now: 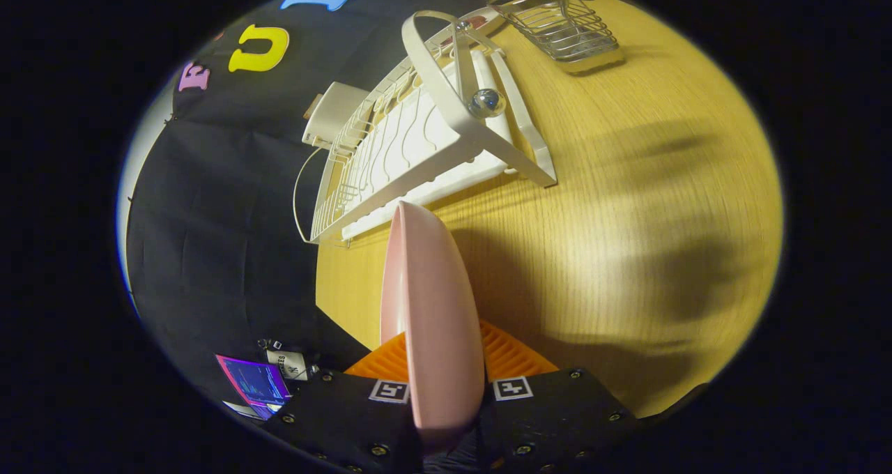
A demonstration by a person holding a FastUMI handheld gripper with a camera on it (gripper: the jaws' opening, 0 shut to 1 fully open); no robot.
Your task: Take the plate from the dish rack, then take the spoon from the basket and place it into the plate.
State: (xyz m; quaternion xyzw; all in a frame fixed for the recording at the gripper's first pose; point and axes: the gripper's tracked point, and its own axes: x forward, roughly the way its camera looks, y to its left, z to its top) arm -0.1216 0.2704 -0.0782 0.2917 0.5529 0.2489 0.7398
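A pink plate [431, 314] stands on edge between my fingers, and my gripper [443, 362] is shut on it, holding it above the wooden table [627, 251]. Beyond the plate lies the white dish rack [418, 139], which looks empty of dishes. Further off, past the rack, a wire basket [561, 28] sits on the table with a handle sticking up out of it; I cannot make out the spoon's bowl. The whole view is tilted, so the table runs off to the right of the plate.
A white box [333, 111] with a thin cable sits behind the rack against the black cloth wall [223, 216]. The table's edge runs just left of the plate. A small lit screen [254, 383] lies low beside my left finger.
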